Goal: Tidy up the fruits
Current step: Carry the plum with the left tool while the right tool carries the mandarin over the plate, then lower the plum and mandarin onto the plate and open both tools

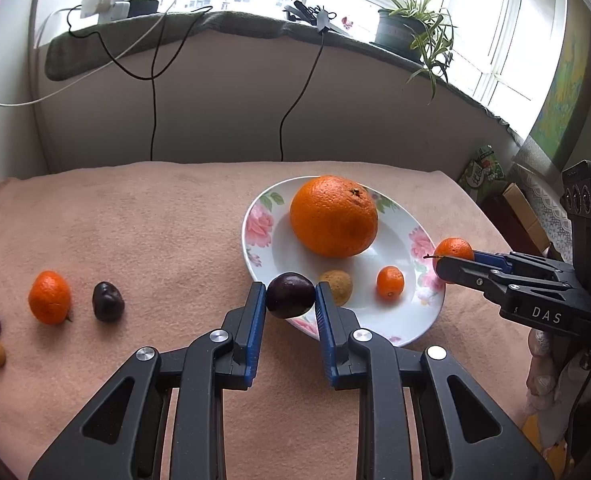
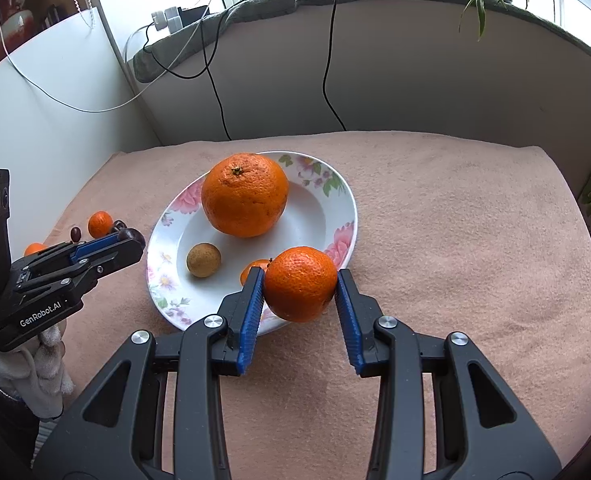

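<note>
A dark plum sits pinched between the pads of the left gripper, held above the near rim of the floral plate. The right gripper clamps a mandarin over the plate's opposite edge. Both fruits are round and smooth, gripped only near their widest part, so either may slip and roll across the pink cloth. A release onto the rim could also tip the plate and set the big orange rolling.

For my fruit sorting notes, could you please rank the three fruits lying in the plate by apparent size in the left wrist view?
1. Large orange
2. Brown longan-like fruit, partly hidden
3. Small kumquat
The last two look near alike.
</note>
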Demonstrator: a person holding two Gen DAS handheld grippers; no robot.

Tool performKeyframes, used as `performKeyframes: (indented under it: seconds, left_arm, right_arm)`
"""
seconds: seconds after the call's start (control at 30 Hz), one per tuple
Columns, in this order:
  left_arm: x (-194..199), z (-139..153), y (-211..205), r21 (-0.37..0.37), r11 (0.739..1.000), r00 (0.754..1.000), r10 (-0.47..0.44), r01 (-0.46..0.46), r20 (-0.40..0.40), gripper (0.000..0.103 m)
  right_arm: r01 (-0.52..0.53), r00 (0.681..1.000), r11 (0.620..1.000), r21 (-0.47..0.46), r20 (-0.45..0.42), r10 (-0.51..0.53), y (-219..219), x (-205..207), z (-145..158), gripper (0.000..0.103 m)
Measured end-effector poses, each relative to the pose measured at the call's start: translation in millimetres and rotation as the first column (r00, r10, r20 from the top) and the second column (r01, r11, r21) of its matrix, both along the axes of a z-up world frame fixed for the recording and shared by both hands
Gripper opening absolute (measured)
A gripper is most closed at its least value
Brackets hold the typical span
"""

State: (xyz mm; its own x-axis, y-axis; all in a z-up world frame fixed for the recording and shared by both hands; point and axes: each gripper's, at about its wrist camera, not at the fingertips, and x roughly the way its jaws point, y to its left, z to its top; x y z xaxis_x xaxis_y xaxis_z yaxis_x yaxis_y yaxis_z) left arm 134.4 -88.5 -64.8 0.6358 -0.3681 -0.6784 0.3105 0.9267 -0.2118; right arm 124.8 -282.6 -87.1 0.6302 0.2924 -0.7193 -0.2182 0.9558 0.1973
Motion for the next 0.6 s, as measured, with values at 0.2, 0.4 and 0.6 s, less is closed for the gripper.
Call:
performKeyframes:
  seconds: [0.2, 0.4, 0.6]
  left_arm:
    - [3.5, -1.2, -3.9, 0.012, 1.000, 1.000, -0.004, 0.004, -0.003, 0.023]
    - [4.6, -1.2, -6.1, 0.024, 1.000, 1.000, -0.009, 0.009, -0.005, 0.023]
    - [5.5, -0.6, -7.6, 0.022, 1.000, 1.000, -0.012, 0.012, -0.005, 0.024]
  right_arm:
    - [-0.002, 1.000, 1.000, -0.002, 0.000, 0.002, 0.7, 0.9, -0.3, 0.038]
    - [-0.010, 1.000, 1.000, -0.014, 0.000, 0.010, 3.4, 3.4, -0.9, 0.038]
    - [-0.011, 1.000, 1.000, -0.023, -0.001, 0.011, 5.7, 5.2, -1.4, 0.038]
